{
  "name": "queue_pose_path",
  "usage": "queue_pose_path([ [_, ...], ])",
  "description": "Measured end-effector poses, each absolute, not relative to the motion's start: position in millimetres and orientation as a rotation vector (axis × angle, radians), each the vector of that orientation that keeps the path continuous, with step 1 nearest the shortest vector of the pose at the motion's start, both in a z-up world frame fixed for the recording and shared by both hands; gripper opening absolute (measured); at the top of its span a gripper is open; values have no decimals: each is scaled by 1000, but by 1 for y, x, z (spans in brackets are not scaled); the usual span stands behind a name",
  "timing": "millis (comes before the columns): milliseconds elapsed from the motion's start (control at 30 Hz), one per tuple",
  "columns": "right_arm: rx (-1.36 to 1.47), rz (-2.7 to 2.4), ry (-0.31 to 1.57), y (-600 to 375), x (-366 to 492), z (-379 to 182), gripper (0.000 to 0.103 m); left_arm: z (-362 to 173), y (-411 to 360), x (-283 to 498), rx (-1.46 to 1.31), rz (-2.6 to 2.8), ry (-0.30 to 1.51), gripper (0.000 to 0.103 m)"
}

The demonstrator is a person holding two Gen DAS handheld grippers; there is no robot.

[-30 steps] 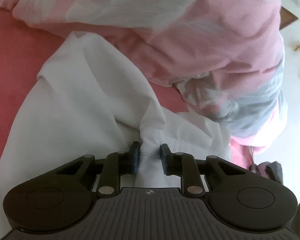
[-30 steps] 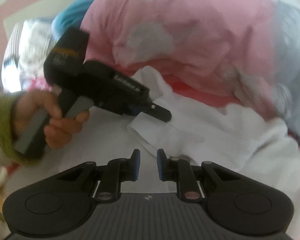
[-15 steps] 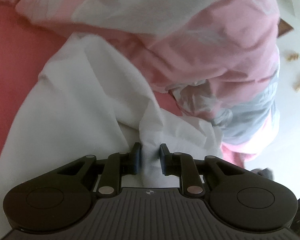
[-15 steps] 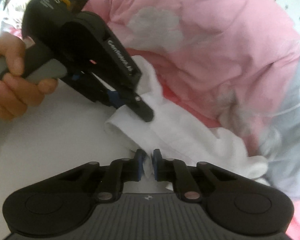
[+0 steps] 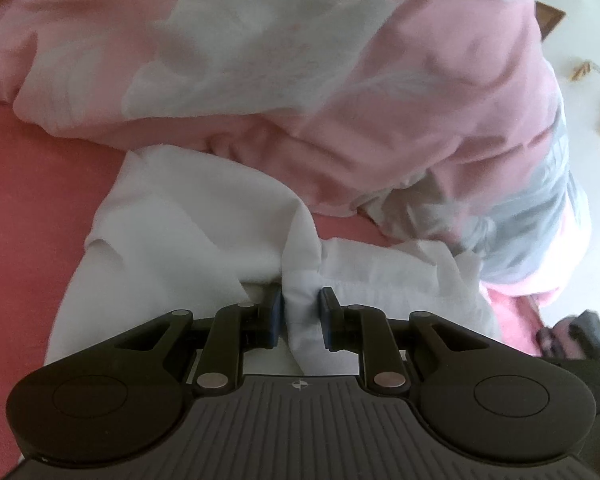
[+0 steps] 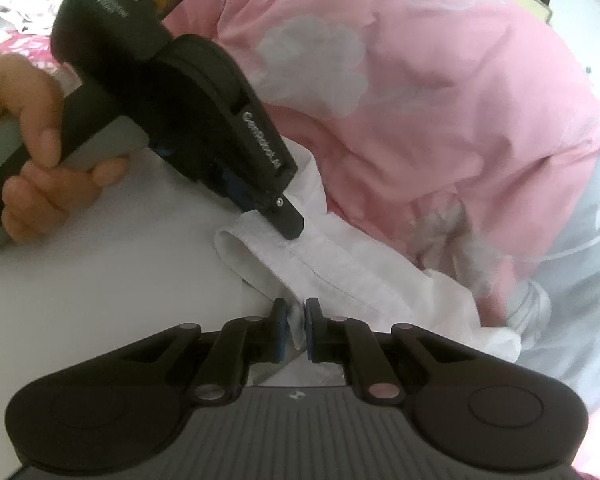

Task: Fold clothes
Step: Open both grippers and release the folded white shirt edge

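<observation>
A white garment [image 5: 188,232] lies on a red bed sheet [image 5: 32,180]. In the left wrist view my left gripper [image 5: 300,300] is shut on a bunched fold of it. The right wrist view shows the garment's stitched edge [image 6: 340,268] running from the left gripper [image 6: 288,224], held by a hand [image 6: 32,160], down to my right gripper [image 6: 296,312]. The right gripper's blue pads pinch that edge a short way from the left gripper's tip.
A bulky pink quilt with pale flower print [image 5: 380,100] is heaped right behind the garment and fills the far side [image 6: 440,120]. A pale floor [image 5: 580,40] shows beyond the bed's right edge. A dark object [image 5: 580,332] sits low at the right.
The right gripper came down and in onto the garment's edge and its jaws closed on the cloth. The left gripper kept its grip and rolled a little.
</observation>
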State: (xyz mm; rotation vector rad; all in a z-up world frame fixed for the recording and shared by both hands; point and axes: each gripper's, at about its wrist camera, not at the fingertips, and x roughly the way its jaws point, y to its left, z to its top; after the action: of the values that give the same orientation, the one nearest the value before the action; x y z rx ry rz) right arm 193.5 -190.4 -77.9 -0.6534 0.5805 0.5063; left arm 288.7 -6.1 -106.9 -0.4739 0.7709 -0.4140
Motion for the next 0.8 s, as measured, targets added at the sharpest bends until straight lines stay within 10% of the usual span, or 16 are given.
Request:
queue_pose_path([
  [333, -273, 539, 664, -252, 188, -32, 14, -83, 1, 262, -298, -368, 691, 50],
  [800, 59, 360, 815, -298, 264, -54, 14, -90, -47, 255, -136, -418, 670, 50],
])
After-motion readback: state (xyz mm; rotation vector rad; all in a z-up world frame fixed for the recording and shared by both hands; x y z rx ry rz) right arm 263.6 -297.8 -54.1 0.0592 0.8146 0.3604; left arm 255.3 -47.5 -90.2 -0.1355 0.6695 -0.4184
